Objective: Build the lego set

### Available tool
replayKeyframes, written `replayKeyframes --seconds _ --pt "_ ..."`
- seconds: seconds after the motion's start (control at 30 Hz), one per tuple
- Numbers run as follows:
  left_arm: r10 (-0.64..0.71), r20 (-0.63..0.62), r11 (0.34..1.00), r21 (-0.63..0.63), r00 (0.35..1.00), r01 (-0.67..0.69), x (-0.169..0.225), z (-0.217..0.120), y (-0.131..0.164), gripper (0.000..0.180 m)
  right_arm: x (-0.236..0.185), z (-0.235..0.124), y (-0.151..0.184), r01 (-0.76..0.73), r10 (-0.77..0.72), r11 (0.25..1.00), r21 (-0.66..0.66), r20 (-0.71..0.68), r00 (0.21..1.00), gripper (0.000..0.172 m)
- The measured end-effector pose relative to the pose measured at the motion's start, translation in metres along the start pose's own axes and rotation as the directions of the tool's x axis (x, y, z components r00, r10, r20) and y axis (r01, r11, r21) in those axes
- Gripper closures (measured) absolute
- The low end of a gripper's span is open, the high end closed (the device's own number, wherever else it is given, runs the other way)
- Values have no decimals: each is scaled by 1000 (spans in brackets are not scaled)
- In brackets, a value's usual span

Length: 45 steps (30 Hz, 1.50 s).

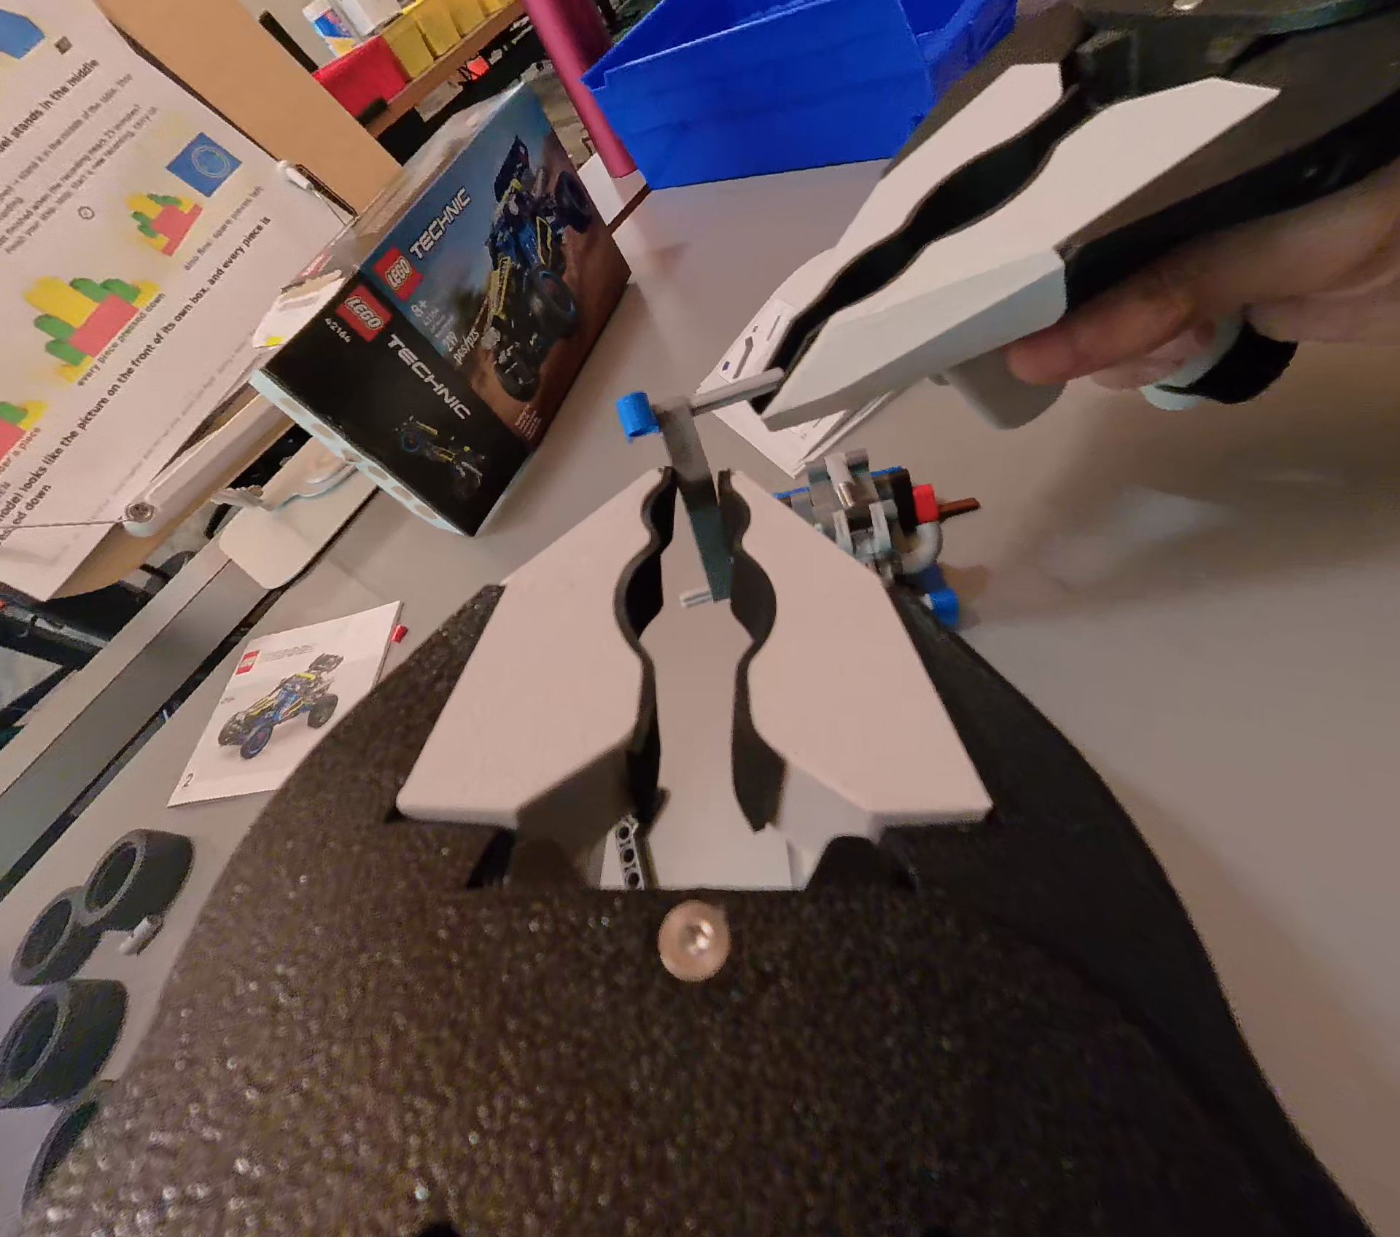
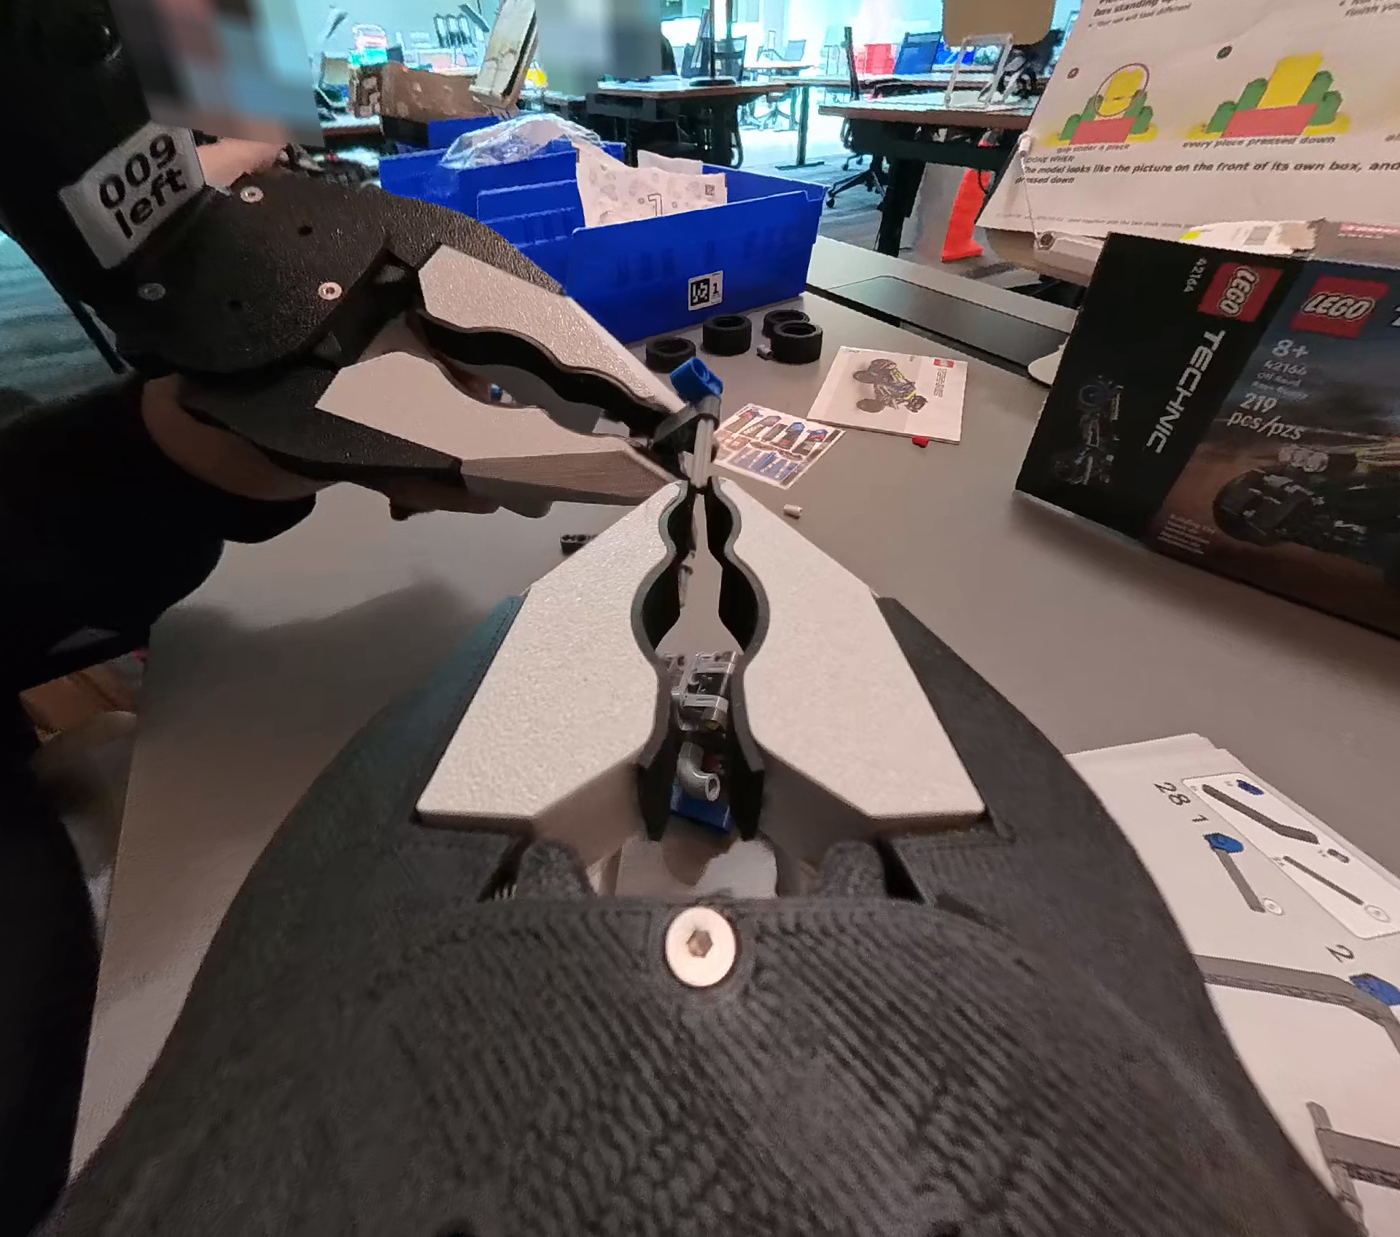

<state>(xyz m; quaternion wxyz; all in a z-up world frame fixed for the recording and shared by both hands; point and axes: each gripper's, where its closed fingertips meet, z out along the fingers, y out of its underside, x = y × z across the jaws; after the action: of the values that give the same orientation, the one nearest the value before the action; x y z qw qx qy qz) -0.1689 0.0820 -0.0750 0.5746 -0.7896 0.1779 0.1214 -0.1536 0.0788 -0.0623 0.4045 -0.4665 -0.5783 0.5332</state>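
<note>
Around my grippers I see the toy set box [image 1: 485, 307], a blue bin [image 1: 765, 80], black tyres [image 2: 727, 333], a booklet [image 2: 890, 394], a sticker sheet [image 2: 780, 443] and a part-built model [image 1: 882, 523] just below. My left gripper [image 1: 693, 481] is nearly closed on a dark grey beam [image 1: 701, 504] standing upright. My right gripper [image 2: 701, 490] pinches the light grey axle [image 1: 731, 396], which lies crosswise through the beam's top, its blue bush [image 1: 636, 417] on the far end.

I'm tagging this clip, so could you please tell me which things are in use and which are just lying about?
In use:
left gripper shut on dark beam
right gripper shut on grey axle
blue bush

Lying about:
tyres
box
blue bins
booklet
sticker sheet
part-built model
</note>
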Motion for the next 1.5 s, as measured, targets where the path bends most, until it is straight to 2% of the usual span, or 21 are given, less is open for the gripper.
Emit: replayKeyframes --seconds 0.1,0.2,0.33,0.57,0.73,1.0,1.07,1.13,1.23,1.3,1.43,1.5 --pt "10 23 999 32 1000 -11 -2 1 -8 171 1 -2 -3 -44 44 999 21 13 999 171" --pt "1 -25 1000 -5 1000 -1 5 4 -5 158 0 -3 -6 -105 103 993 45 41 994 171" --pt "-30 -13 1000 5 999 30 0 4 -9 172 2 -4 -7 -143 140 988 49 53 989 171" --pt "-16 -13 1000 -12 1000 16 -3 3 -8 175 -2 -2 -4 -142 139 989 34 74 988 172" --pt "-27 -24 1000 -13 999 27 -2 2 -9 174 -3 -5 -4 -79 77 997 17 78 994 171" --pt "-95 -90 995 -48 991 91 7 2 -5 175 -6 -13 3 151 -145 987 -57 94 985 171" --pt "-104 -60 991 -92 993 98 0 -1 8 175 -1 -16 12 233 -226 967 -105 75 971 167" --pt "-164 -38 978 -140 986 157 -8 -6 27 175 2 -18 25 290 -279 940 -181 86 956 151" --pt "-283 -67 948 -169 957 269 -10 -13 50 175 -3 -19 45 400 -358 873 -281 189 914 131" --pt "-332 -104 936 -160 938 314 -6 -15 57 175 -7 -15 48 492 -421 814 -309 270 866 123" --pt "-421 -121 892 -237 899 386 2 -13 77 176 5 -1 65 522 -368 730 -441 390 844 117" --pt "-452 -123 870 -278 884 406 6 -12 85 176 2 1 77 531 -317 708 -466 462 828 121"
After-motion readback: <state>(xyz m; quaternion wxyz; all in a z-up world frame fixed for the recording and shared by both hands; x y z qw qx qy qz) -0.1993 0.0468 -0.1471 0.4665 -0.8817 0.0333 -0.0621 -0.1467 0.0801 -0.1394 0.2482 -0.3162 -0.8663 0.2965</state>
